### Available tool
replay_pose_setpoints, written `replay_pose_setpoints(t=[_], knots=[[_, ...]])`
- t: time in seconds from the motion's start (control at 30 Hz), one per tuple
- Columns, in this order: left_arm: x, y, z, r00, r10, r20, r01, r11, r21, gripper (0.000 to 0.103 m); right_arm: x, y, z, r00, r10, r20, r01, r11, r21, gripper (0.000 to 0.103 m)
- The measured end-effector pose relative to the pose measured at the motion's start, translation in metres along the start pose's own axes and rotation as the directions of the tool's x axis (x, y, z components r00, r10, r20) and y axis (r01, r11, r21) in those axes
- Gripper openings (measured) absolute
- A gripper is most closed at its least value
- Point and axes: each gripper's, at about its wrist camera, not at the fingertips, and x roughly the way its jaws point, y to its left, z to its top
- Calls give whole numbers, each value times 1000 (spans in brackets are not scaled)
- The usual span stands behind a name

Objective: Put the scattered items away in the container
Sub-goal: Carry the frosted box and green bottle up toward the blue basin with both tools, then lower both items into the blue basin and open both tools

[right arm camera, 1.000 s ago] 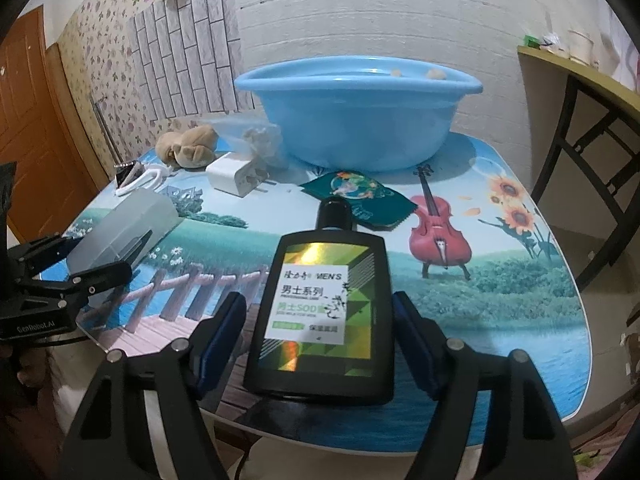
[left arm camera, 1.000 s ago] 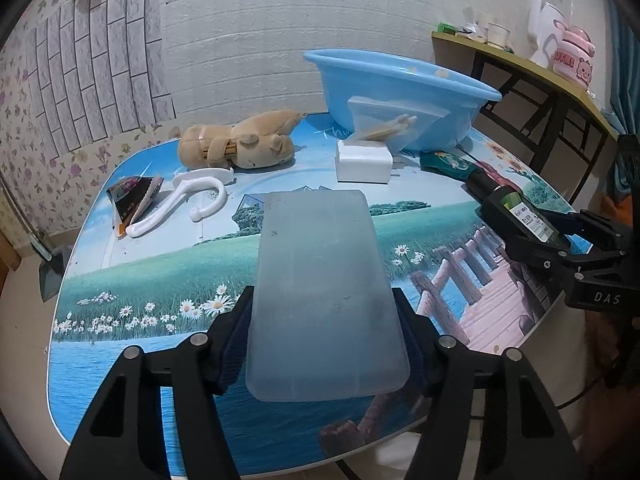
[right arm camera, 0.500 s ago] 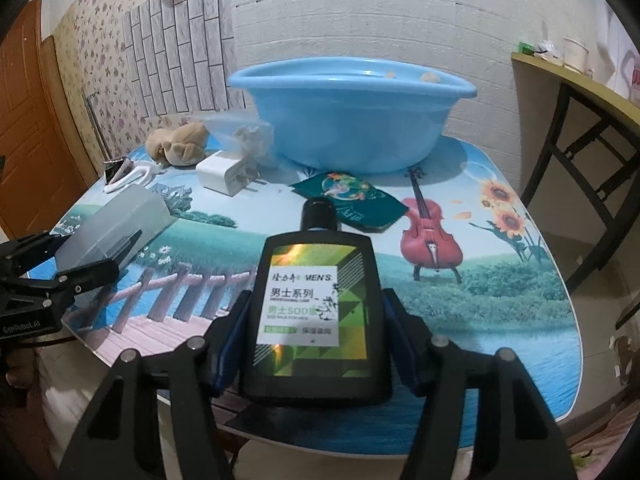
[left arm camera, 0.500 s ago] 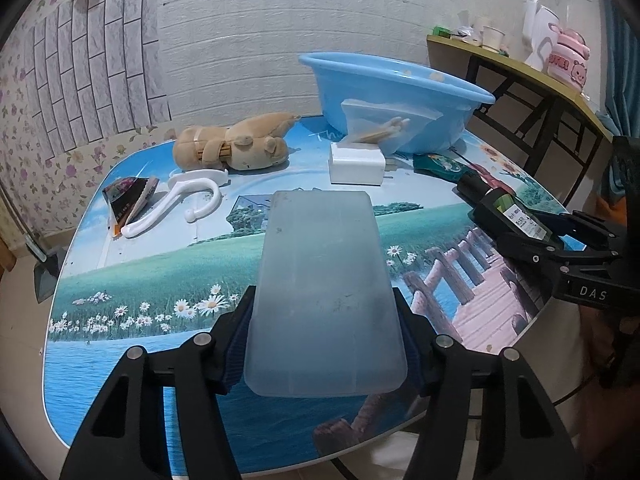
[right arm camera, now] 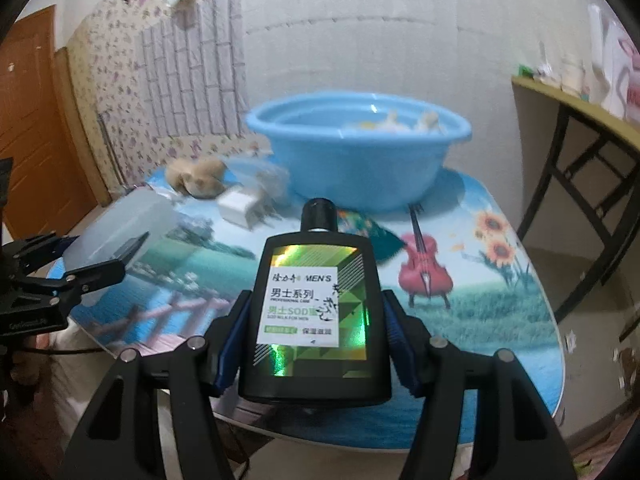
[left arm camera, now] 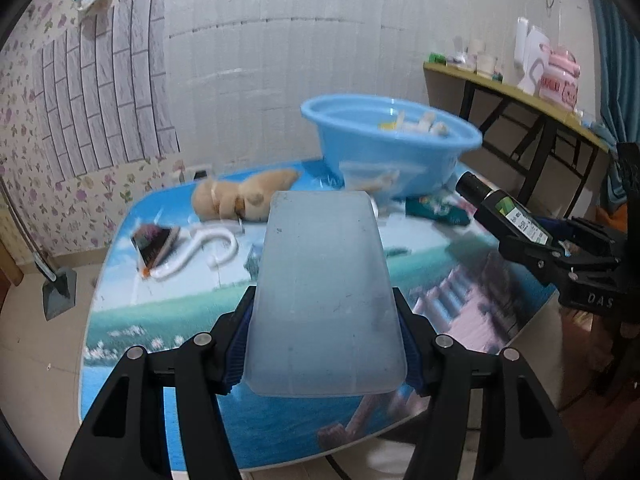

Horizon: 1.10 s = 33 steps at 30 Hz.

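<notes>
My left gripper [left arm camera: 325, 344] is shut on a frosted translucent plastic box [left arm camera: 324, 288] and holds it above the near table edge. My right gripper [right arm camera: 314, 344] is shut on a black lotion bottle [right arm camera: 314, 312] with a green label, also raised; the bottle also shows in the left wrist view [left arm camera: 504, 216]. The blue basin [right arm camera: 356, 160] stands at the far side of the table with some light items inside; it also shows in the left wrist view [left arm camera: 392, 144]. Both held items are short of it.
On the picture-printed table [left arm camera: 168, 312] lie a plush toy [left arm camera: 240, 200], a white hook [left arm camera: 200, 252], a dark packet [left arm camera: 154, 244], a white charger [right arm camera: 244, 208], a clear bag [left arm camera: 372, 180] and a green sachet [left arm camera: 436, 208]. A side shelf [right arm camera: 580, 112] stands at right.
Both grippers have risen with their items, so the views look down more and show inside the basin. The right jaws closed tighter on the bottle.
</notes>
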Motion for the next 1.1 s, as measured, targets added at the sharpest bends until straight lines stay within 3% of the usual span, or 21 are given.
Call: replay_pose_setpoints(t=[0.23,0.53,0.87,1.1], knots=[[-9,-4,41,997,-23,67,23,1000,11,61,-16,-3,36,995,50,83,-51,999,7,61],[22,-18,93,994,-45,103,41,998,45,61,5,-29,77,995,21,95,-27,998,59,61],[78,-34,141,996,-57,68,53,997,64,61,51,-62,104,998,-12,69,5,995,99,61],[113,-47,156,998,-40,40,36,995,91,61,76,-79,116,998,15,62,-23,992,126,61]])
